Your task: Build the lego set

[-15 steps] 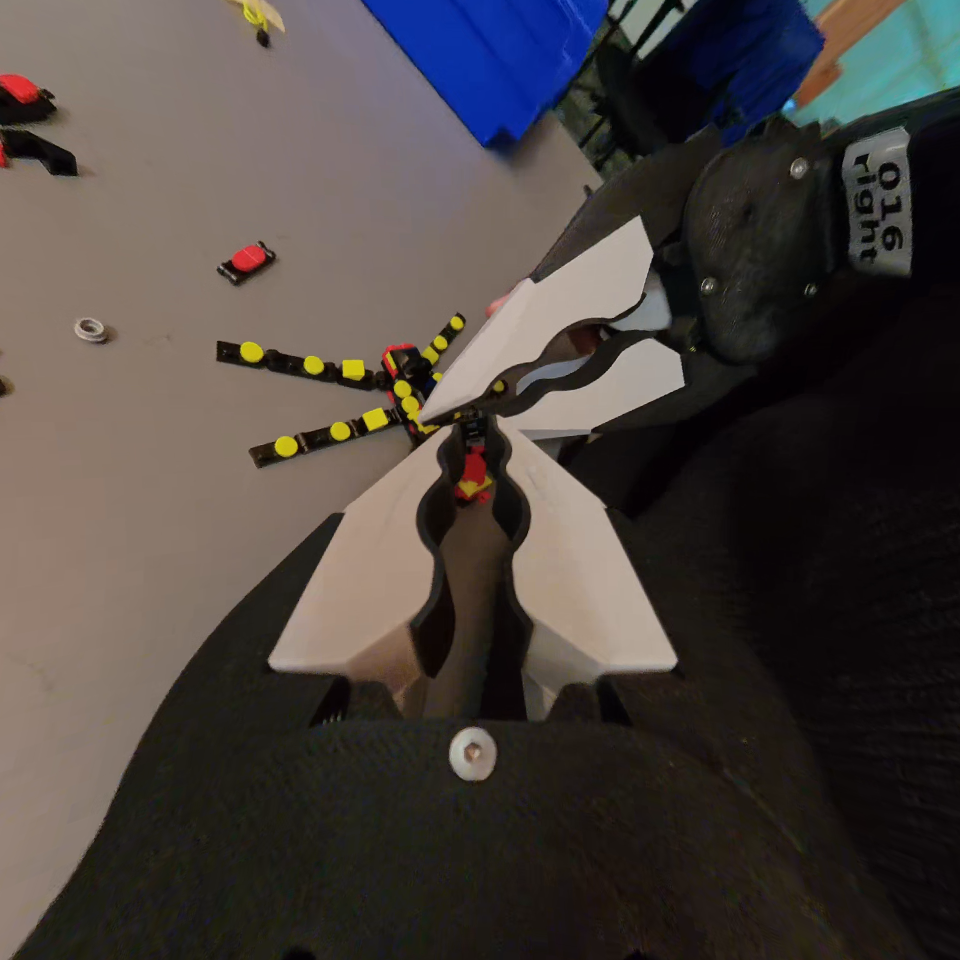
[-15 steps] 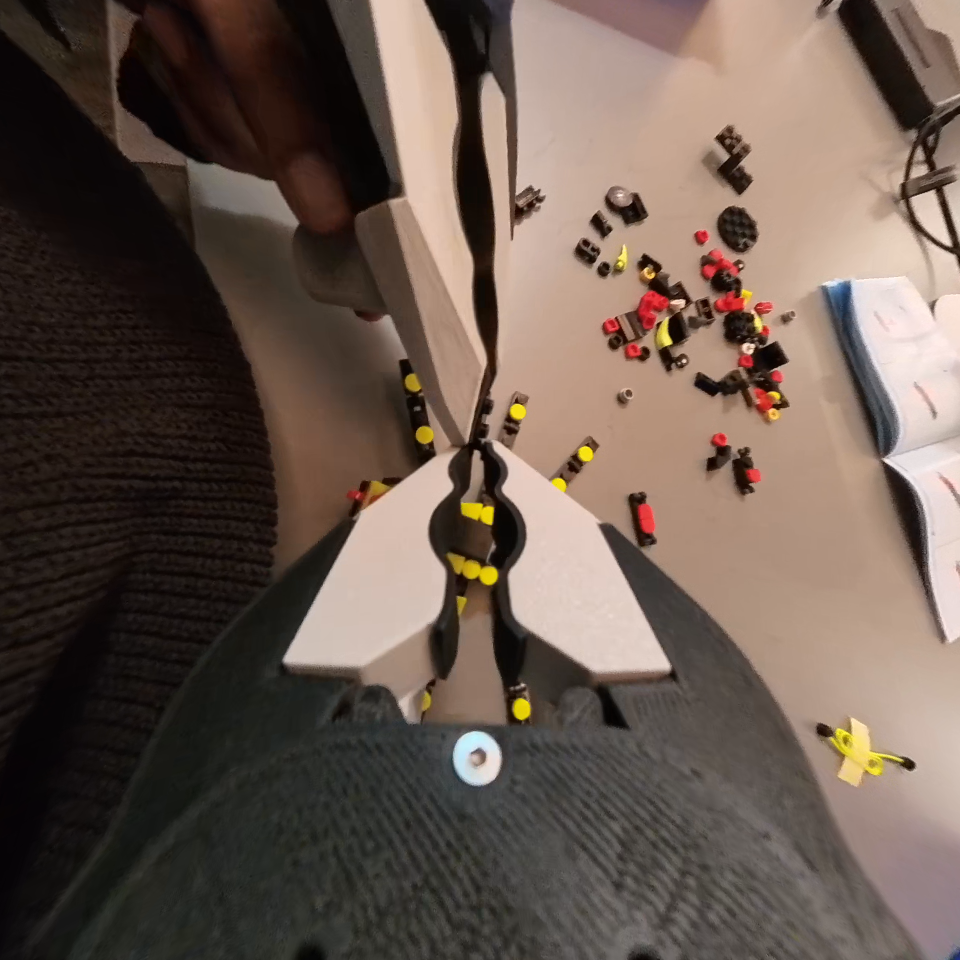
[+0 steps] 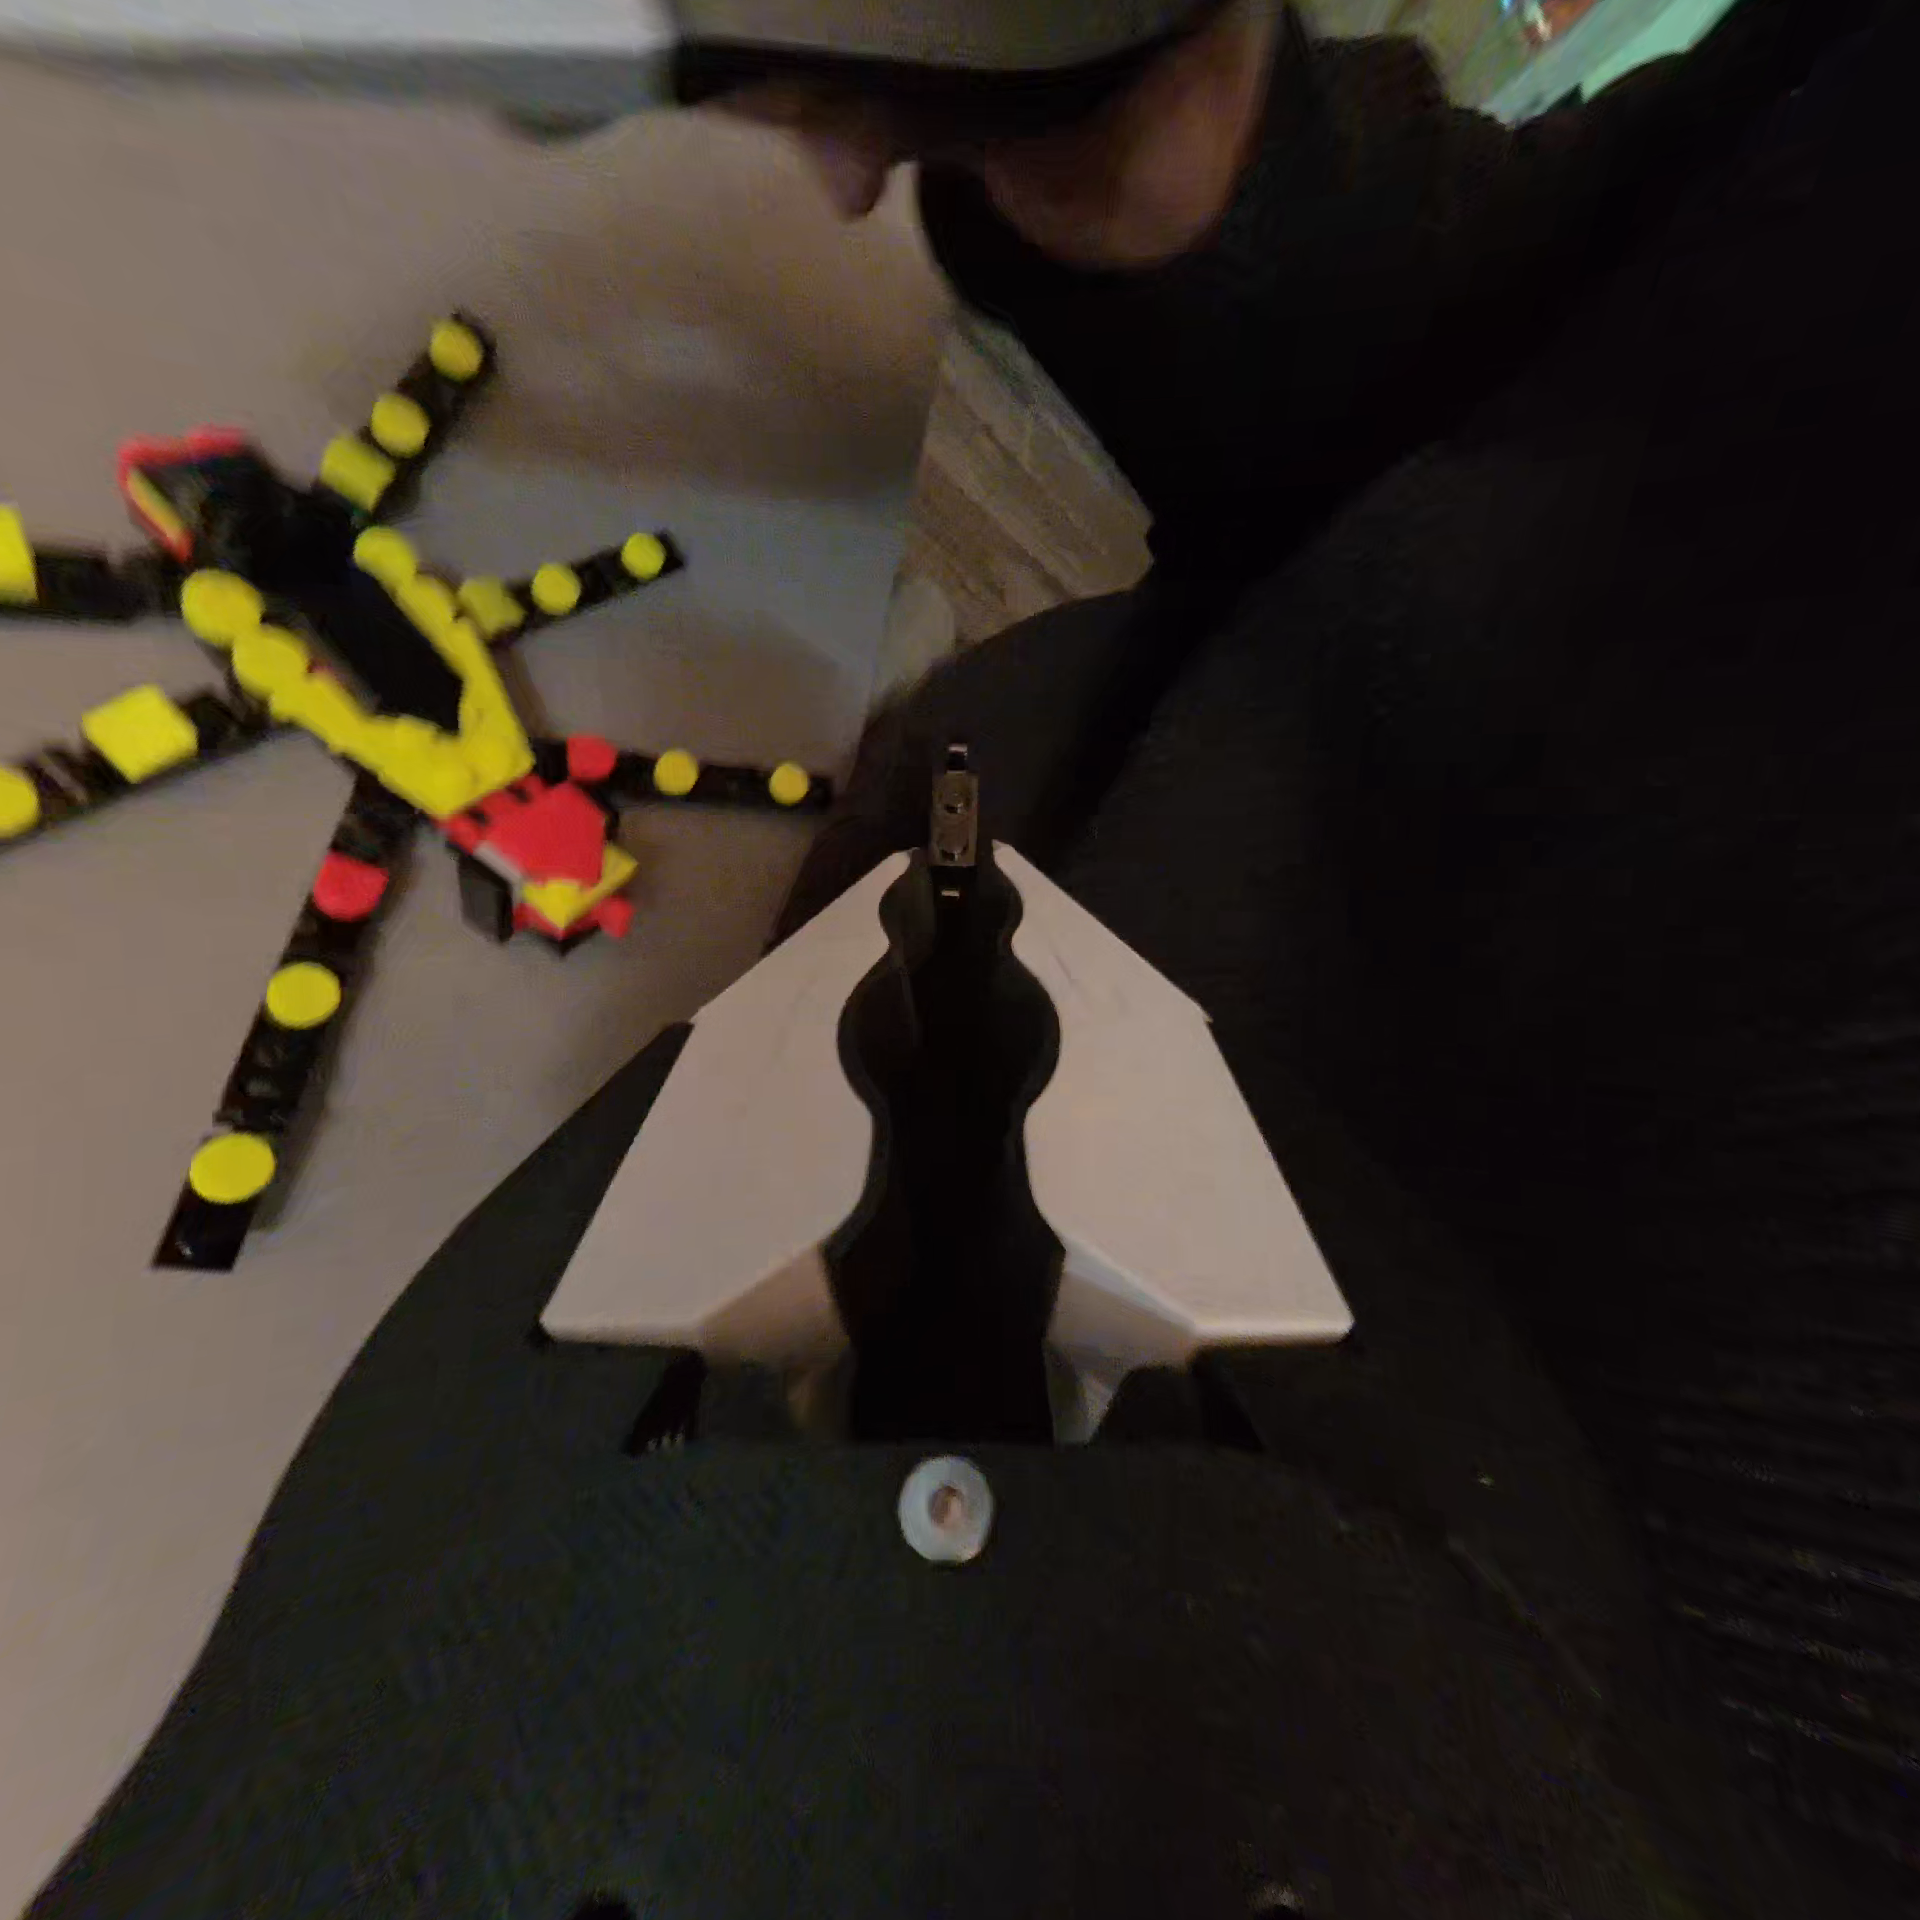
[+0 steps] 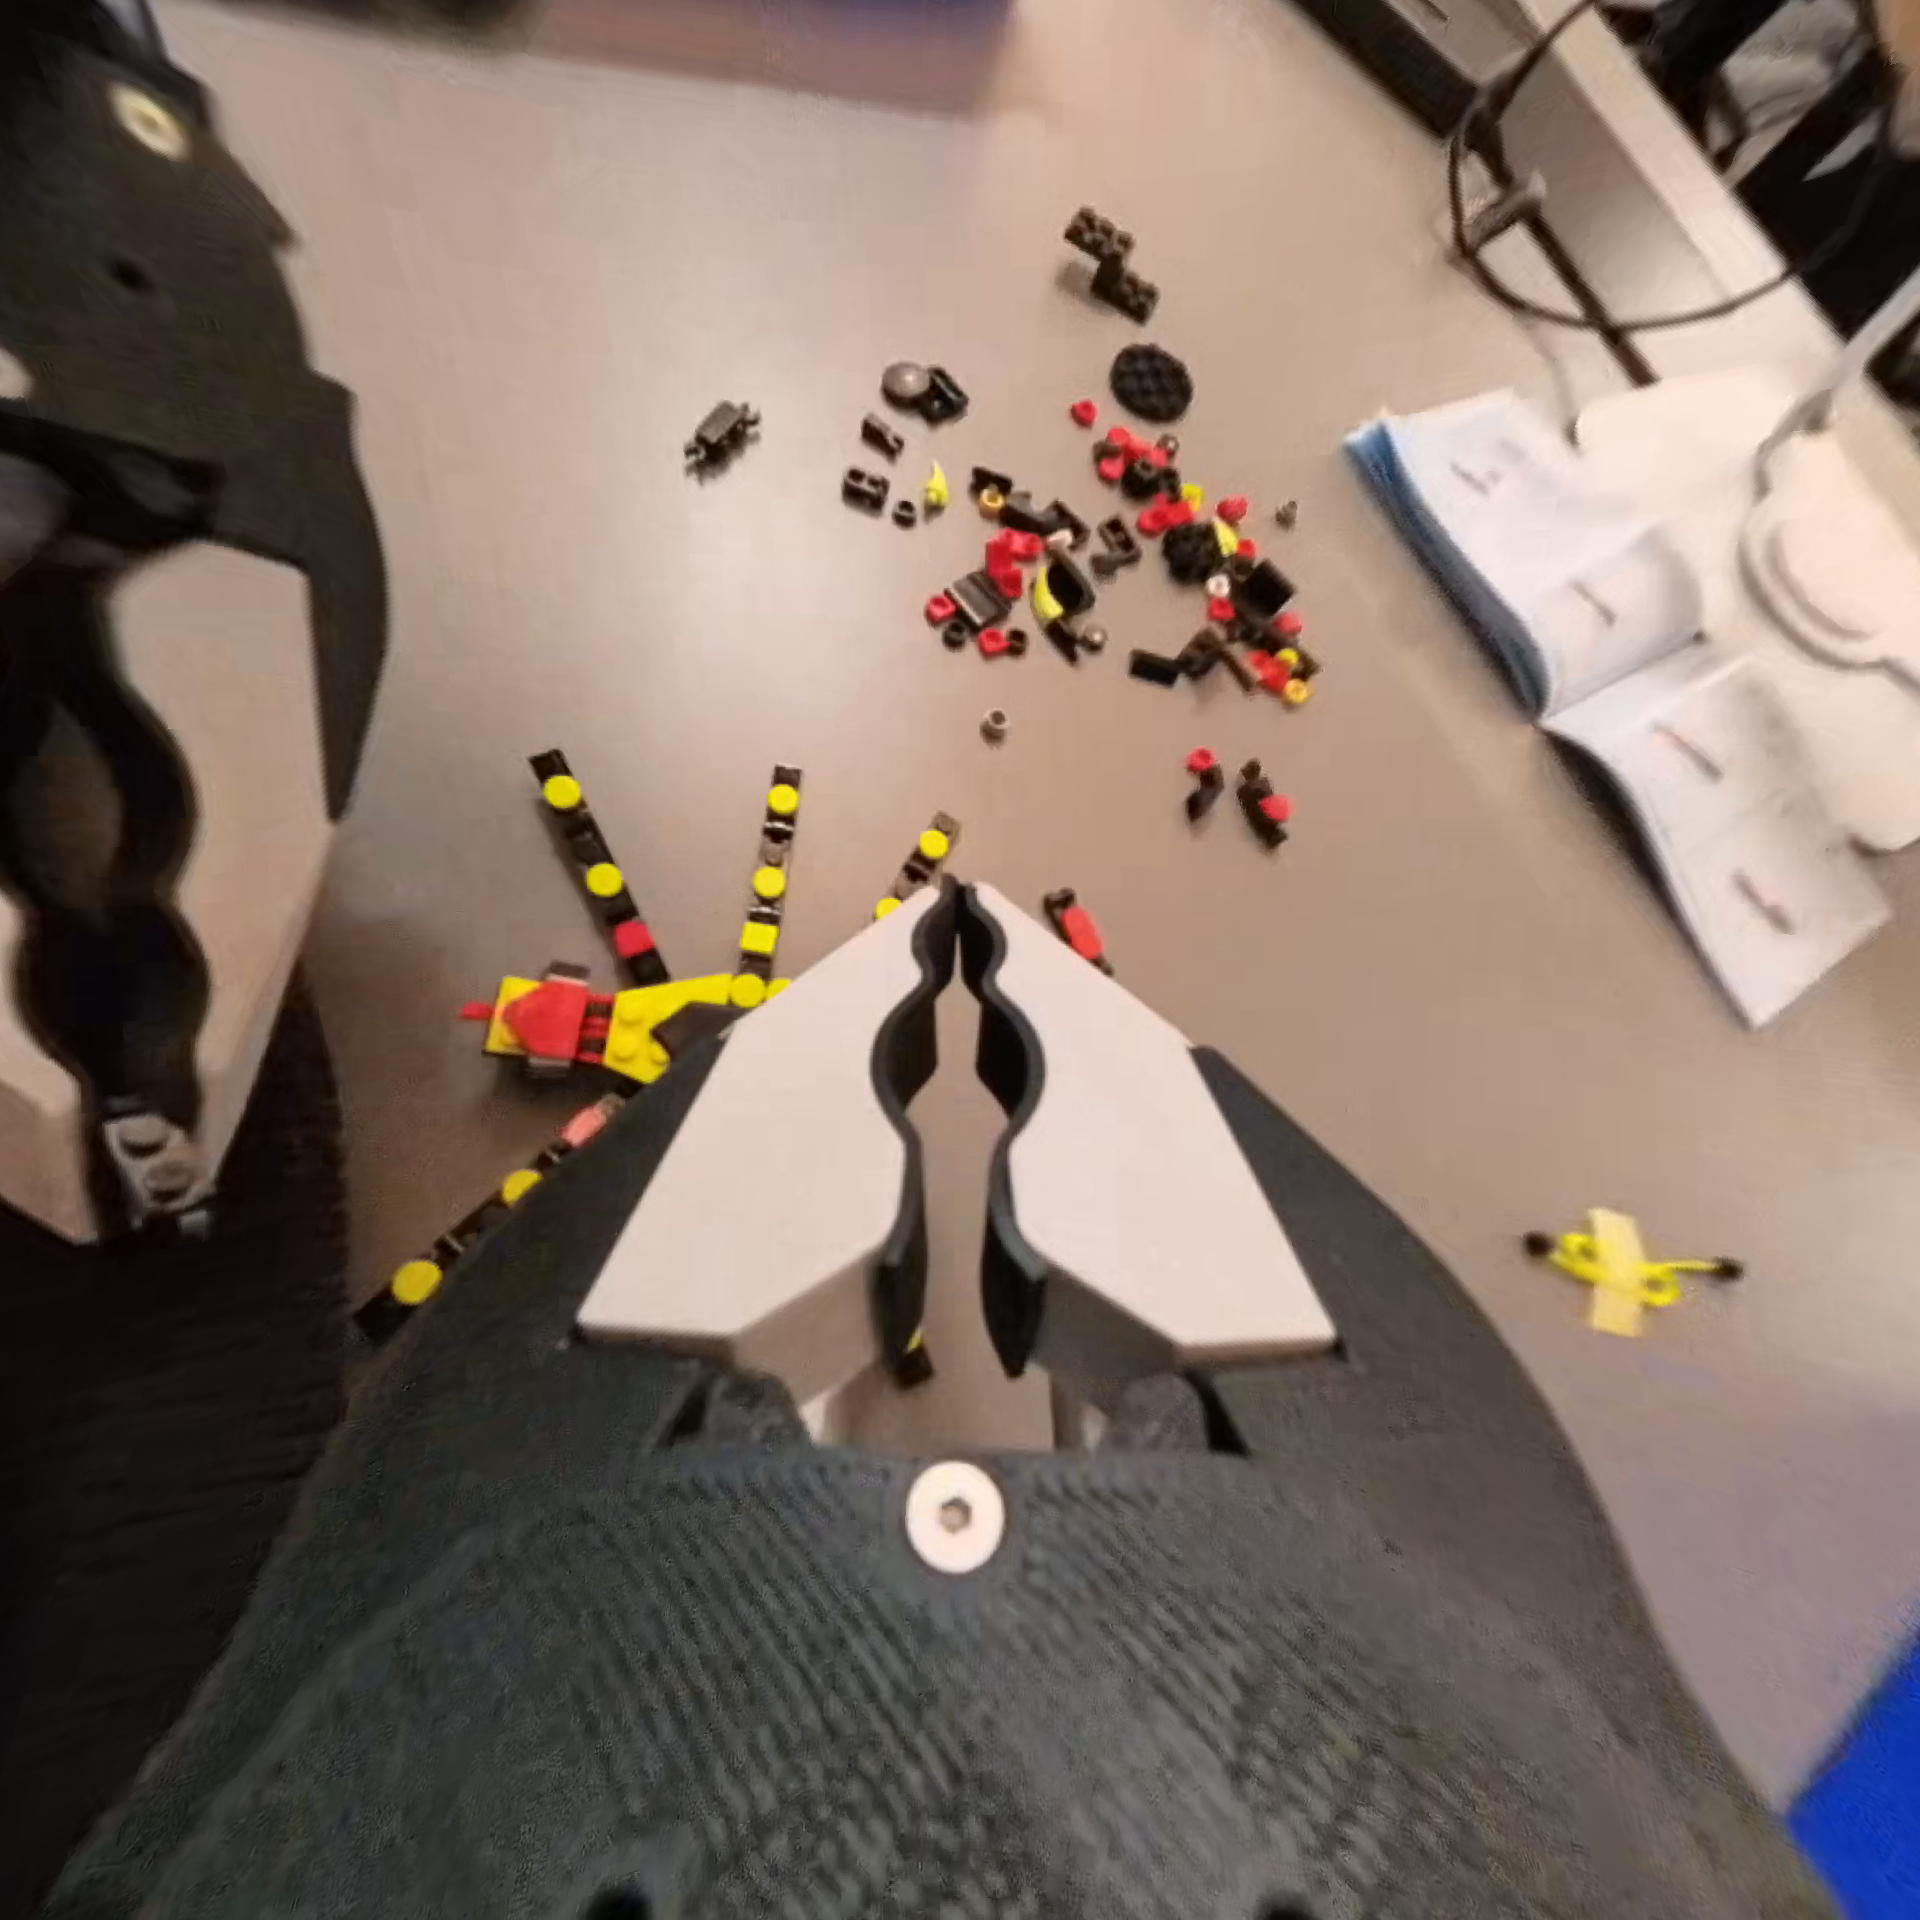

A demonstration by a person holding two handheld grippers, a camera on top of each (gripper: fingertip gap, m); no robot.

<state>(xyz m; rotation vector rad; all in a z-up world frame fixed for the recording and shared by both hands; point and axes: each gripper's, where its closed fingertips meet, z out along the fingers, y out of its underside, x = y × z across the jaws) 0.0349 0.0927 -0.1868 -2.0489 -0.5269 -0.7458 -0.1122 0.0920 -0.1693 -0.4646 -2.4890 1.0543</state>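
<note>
Presently, left hand-held gripper (image 3: 954,847): fingers closed together on a small dark grey plate (image 3: 954,805) that sticks out past the tips, studs showing. Behind it only dark knitted fabric, right half of the left wrist view. The same gripper shows at the left edge of the right wrist view, grey piece at its tips in the lower left.

Right hand-held gripper (image 4: 956,891): tips meeting at the front, nothing visible between them; the wavy gap behind the tips is bare.

Lego model (image 3: 416,686) lies flat on the grey desk (image 3: 644,312), left half of the left wrist view. Spider-like: black and yellow body, red and yellow end piece, long black legs dotted with yellow round studs fanning outward. In the right wrist view it sits just left of and partly under the right gripper's fingers, legs spread toward the upper centre.

Loose pile of pieces (image 4: 1122,540), black, red and yellow, upper centre of the right wrist view, well apart from the model. A round black plate (image 4: 1150,381) at the pile's top edge. A small red and black piece (image 4: 1077,928) just right of the gripper tips.

Open instruction booklet (image 4: 1621,665) at the right edge. Yellow taped marker (image 4: 1621,1270) lower right. View blurred in places.
</note>
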